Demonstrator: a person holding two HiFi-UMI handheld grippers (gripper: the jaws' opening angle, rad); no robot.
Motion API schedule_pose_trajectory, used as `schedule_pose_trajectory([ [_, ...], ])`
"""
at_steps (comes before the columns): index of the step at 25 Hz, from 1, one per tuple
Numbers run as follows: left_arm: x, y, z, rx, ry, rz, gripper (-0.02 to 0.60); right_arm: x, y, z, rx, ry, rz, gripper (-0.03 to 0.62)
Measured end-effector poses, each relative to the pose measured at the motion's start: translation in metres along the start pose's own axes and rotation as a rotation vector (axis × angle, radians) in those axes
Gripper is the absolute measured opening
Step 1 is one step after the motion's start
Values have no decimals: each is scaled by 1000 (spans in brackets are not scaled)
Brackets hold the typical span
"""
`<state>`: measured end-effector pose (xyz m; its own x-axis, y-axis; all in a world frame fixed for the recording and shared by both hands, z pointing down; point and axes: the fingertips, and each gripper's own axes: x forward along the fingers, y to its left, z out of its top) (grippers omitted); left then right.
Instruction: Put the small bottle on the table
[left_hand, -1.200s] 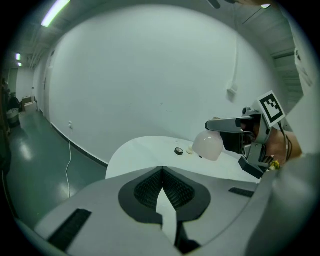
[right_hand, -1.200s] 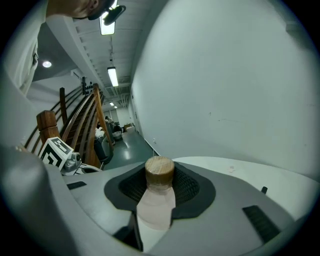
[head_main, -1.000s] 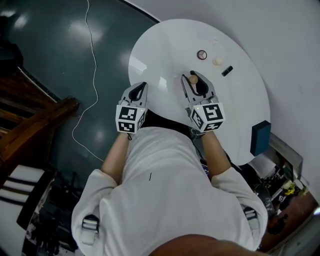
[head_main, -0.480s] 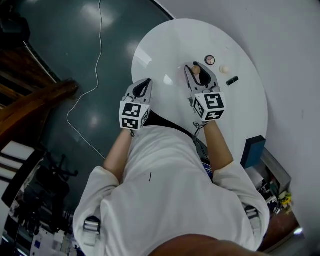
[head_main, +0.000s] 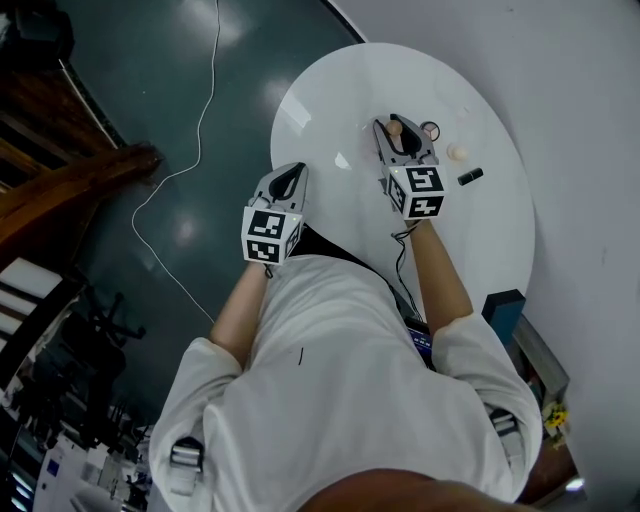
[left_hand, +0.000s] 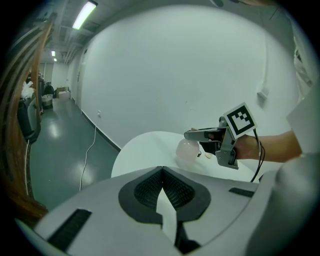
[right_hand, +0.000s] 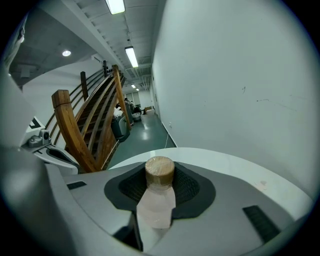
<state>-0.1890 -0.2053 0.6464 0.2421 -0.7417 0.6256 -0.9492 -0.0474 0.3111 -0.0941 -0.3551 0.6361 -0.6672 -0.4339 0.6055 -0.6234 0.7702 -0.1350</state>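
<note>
Gripping: small bottle (right_hand: 156, 206) | between jaws, right tool (head_main: 402, 130) | over table (head_main: 330, 105)

No words, numbers, brand names or signs can be read anywhere; the only printed marks are black-and-white square code patterns on the white marker cube (head_main: 268, 235) of the left gripper (head_main: 293, 172) and the matching cube (head_main: 419, 192) of the right gripper (head_main: 397, 125).

Above the round white worktop (head_main: 330, 100), the right gripper (head_main: 404, 127) carries the cork-topped small bottle (head_main: 394, 128) between its jaws; the left gripper (head_main: 292, 170) hangs at the near edge.
</note>
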Motion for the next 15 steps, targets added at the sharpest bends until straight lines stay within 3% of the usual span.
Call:
schedule_pose_trajectory([
  [15,-15,10,-8,-10,13,33,12,21,-1,-20,4,51,-24,129],
])
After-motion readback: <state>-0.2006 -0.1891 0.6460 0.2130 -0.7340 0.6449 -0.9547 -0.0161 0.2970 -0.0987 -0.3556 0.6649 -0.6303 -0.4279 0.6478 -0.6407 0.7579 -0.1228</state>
